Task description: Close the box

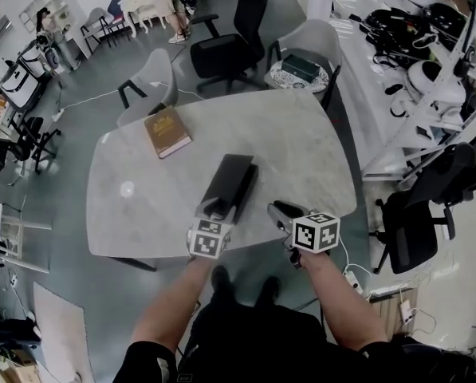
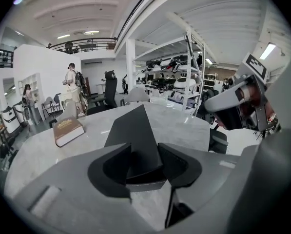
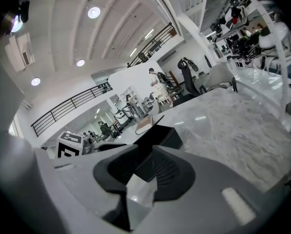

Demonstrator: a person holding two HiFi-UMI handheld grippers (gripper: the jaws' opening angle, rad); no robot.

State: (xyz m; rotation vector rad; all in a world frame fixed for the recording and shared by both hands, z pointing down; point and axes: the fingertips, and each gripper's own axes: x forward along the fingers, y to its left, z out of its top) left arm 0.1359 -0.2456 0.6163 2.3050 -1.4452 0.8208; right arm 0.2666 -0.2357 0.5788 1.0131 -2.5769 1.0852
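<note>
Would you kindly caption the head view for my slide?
At a marble table, the left gripper straddles the near end of a black box; the right gripper hovers alongside.

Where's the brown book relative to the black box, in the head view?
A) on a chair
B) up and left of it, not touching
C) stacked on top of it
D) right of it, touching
B: the brown book lies up and left of the black box, with bare table top showing between them.
</note>
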